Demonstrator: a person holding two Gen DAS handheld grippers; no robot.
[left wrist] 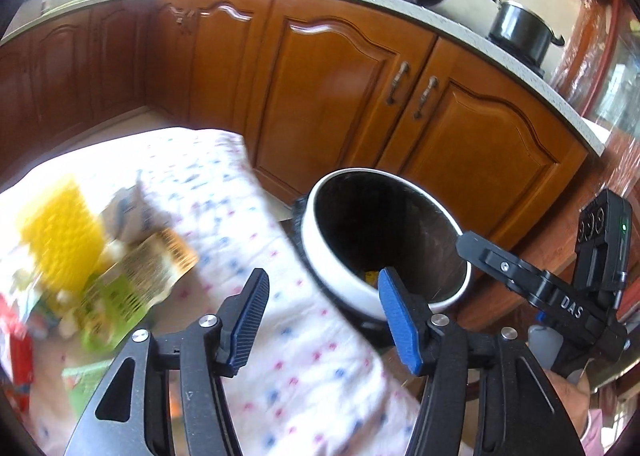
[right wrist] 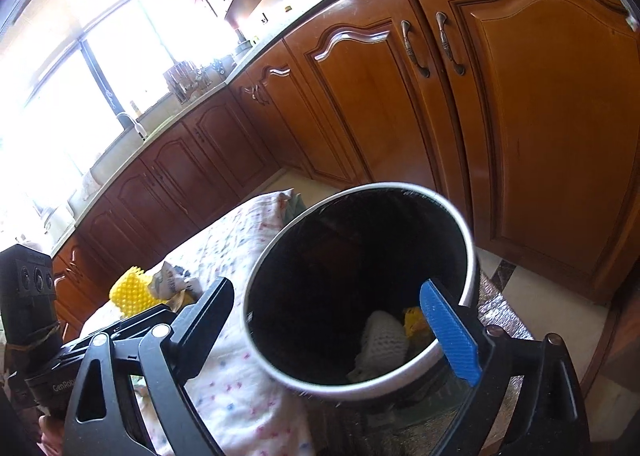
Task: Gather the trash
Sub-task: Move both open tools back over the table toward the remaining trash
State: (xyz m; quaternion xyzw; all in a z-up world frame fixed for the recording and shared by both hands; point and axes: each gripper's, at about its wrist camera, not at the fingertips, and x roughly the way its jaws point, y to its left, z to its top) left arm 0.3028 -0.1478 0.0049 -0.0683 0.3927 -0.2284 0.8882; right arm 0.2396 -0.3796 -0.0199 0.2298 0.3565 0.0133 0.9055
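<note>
Both claws, left claw [left wrist: 324,316] and right claw [right wrist: 340,320], gape empty over the bin [right wrist: 468,252], apparently.

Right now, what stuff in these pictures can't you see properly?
- Left wrist view: the trash pile on the tablecloth is motion-blurred, so only a yellow foam piece and a green wrapper can be guessed.
- Left wrist view: the inside of the bin is dark, its bottom hidden by its own near wall.
- Right wrist view: the white mesh thing in the bin is part hidden by the rim.
- Right wrist view: the window is glared out.
</note>
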